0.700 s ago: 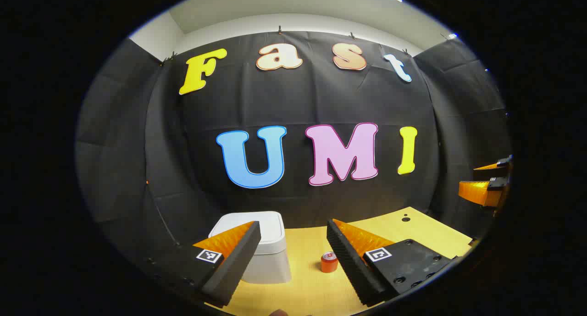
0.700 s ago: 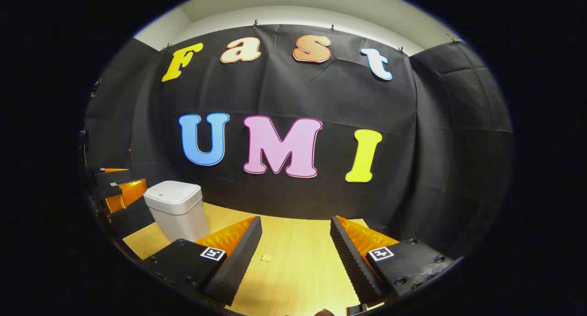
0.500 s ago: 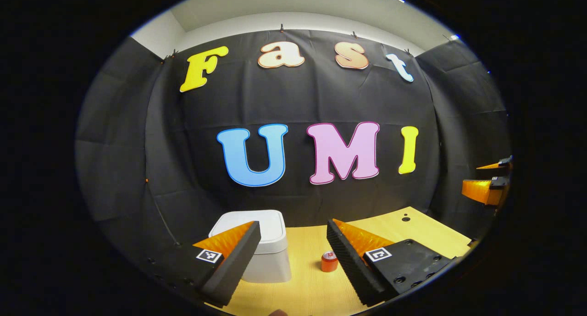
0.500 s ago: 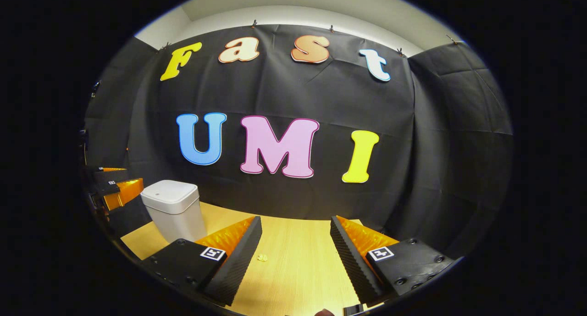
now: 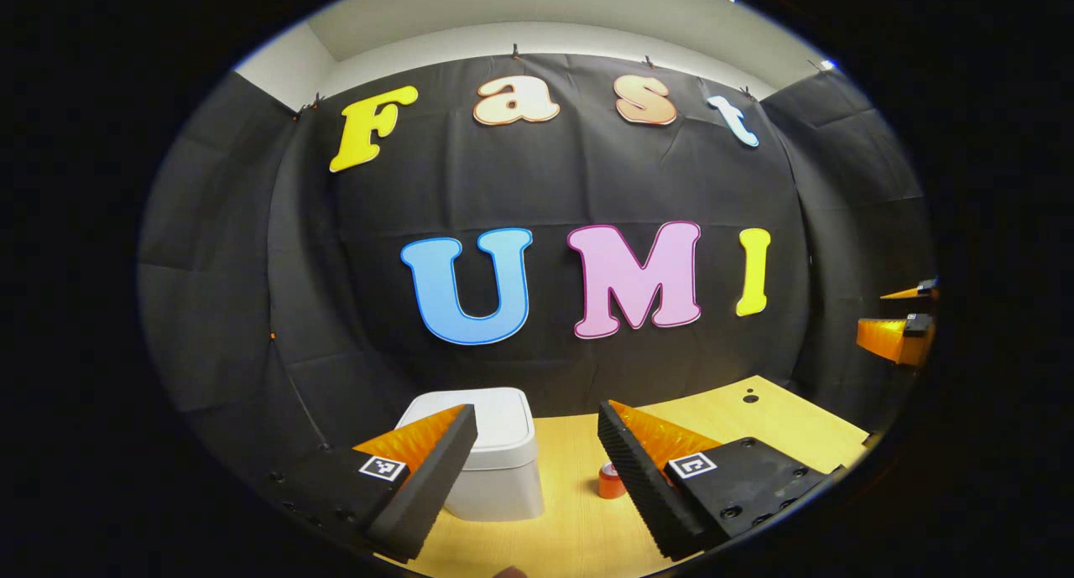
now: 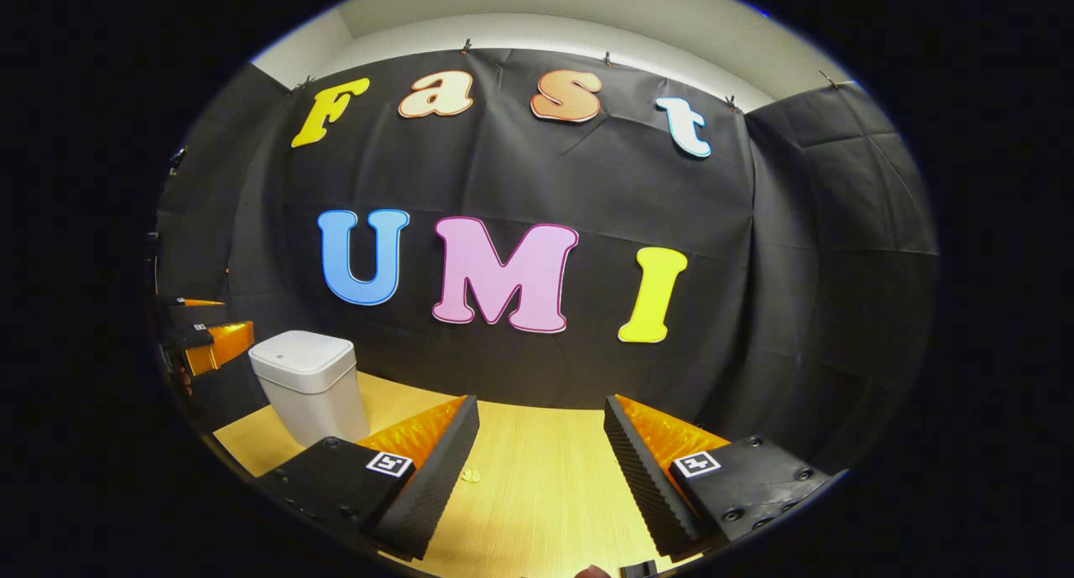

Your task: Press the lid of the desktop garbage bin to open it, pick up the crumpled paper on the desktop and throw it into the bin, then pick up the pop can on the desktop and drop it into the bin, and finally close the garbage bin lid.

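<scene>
1. Step in hand, by judgement: opening the white plastic desktop bin [image 5: 495,465], lid shut, near the wooden tabletop [image 6: 545,494] left rear edge.
2. Left gripper [image 5: 537,469] open, empty, just short of it.
3. Right gripper [image 6: 541,477] open, empty.
4. Small red pop can [image 5: 611,481] upright beside bin.
5. Next: press lid top.

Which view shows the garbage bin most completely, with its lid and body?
The right gripper view: the white garbage bin stands whole on the table, lid shut. In the left gripper view, the left gripper has one finger covering part of it.
</scene>
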A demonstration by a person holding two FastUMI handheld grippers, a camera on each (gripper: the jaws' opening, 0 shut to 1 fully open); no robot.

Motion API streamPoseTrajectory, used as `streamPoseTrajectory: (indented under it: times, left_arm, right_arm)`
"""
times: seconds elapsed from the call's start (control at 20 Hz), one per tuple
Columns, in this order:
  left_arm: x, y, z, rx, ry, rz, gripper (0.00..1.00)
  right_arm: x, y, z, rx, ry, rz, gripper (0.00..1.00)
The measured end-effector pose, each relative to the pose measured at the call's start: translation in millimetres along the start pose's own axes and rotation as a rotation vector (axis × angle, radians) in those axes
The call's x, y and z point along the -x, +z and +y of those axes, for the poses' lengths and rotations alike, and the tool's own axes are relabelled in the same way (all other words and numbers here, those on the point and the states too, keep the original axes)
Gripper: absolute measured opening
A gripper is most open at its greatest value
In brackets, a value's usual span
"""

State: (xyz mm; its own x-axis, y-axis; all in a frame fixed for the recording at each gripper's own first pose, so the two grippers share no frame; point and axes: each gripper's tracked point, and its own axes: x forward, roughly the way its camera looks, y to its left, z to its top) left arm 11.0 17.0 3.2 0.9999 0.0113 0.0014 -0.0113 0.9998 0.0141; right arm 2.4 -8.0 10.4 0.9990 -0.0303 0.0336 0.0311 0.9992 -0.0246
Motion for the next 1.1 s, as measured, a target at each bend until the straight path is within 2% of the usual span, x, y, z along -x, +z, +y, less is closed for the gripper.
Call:
streamPoseTrajectory:
  times: [0.35,0.45,0.55,0.6,0.65,0.95,1.1]
  left_arm:
    - [-9,4,6,-0.013,-0.014,0.000,0.97]
    - [-15,9,14,-0.021,-0.003,-0.012,0.92]
    - [-20,12,19,-0.013,-0.007,-0.012,0.80]
    - [-22,13,20,-0.002,-0.016,-0.011,0.71]
    - [-25,13,22,0.010,-0.025,-0.006,0.70]
    - [-49,19,52,0.026,-0.024,-0.011,0.07]
    - [-74,12,72,0.021,-0.017,0.019,0.06]
  right_arm:
    - [-7,-1,1,0.003,0.002,0.007,0.96]
    - [-8,-1,1,0.001,0.001,0.006,0.96]
    - [-8,-3,-1,0.003,-0.001,0.008,0.96]
    - [-8,-4,-2,0.004,-0.003,0.011,0.96]
    - [-9,-6,-3,0.003,-0.005,0.017,0.96]
    - [-8,-5,-7,-0.002,-0.018,0.016,0.94]
    - [-7,-7,-7,-0.002,-0.021,0.022,0.94]
